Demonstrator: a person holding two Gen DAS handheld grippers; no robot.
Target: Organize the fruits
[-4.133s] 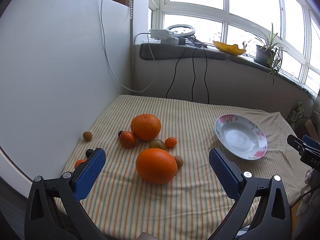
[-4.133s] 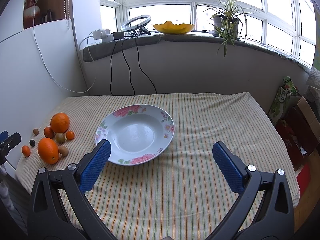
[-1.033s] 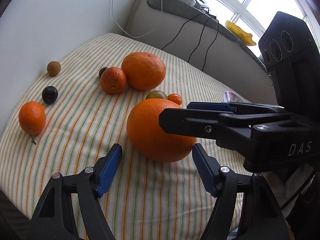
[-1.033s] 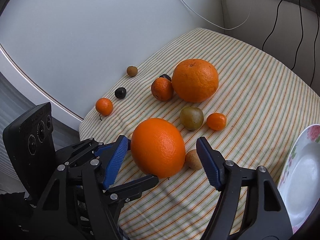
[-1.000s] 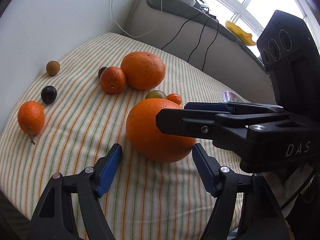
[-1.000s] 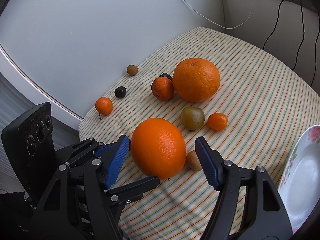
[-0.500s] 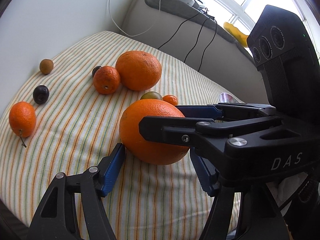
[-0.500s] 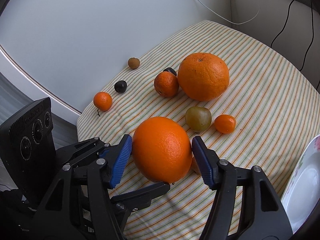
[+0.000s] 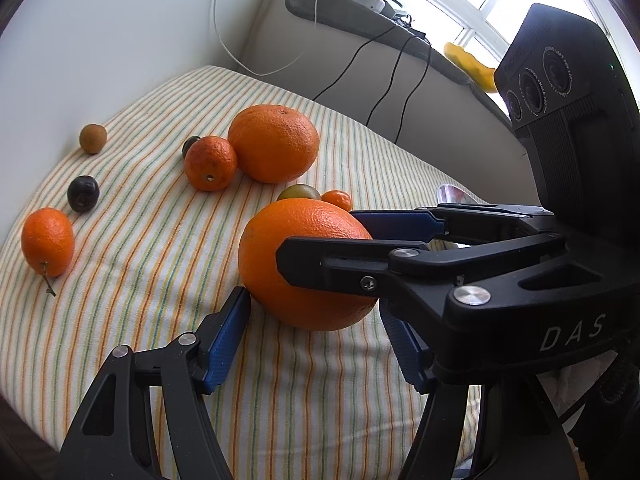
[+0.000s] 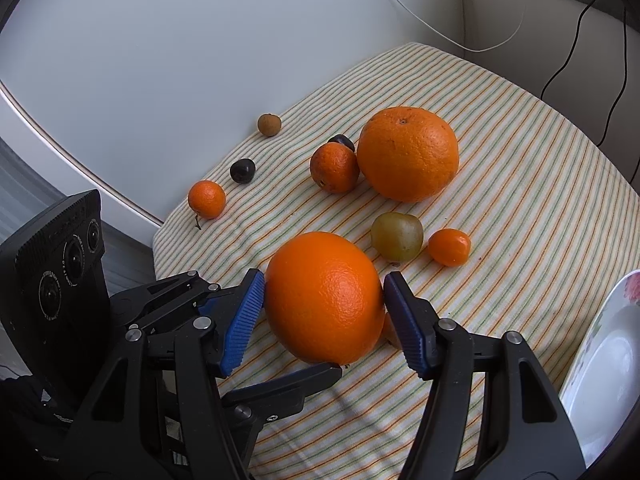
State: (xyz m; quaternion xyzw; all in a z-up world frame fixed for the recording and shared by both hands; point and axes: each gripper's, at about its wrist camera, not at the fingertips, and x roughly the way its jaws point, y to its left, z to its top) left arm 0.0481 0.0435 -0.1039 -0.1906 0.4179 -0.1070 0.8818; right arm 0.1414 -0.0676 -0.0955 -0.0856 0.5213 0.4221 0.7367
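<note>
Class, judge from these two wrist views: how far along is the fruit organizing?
Done: nothing; no fruit shows on the visible part of the plate.
In hand: both the left gripper and right gripper bracket the near large orange.
Left: the far large orange and the small fruits on the cloth.

Soft daylight enters through the blown-out white window panes [image 9: 516, 4] at the left wrist view's top right. The striped cotton tablecloth [image 10: 532, 184] is evenly lit, with faint shadows under the fruit. Fisheye bending curves both views' dark-vignetted edges; corners look perhaps slightly soft.
</note>
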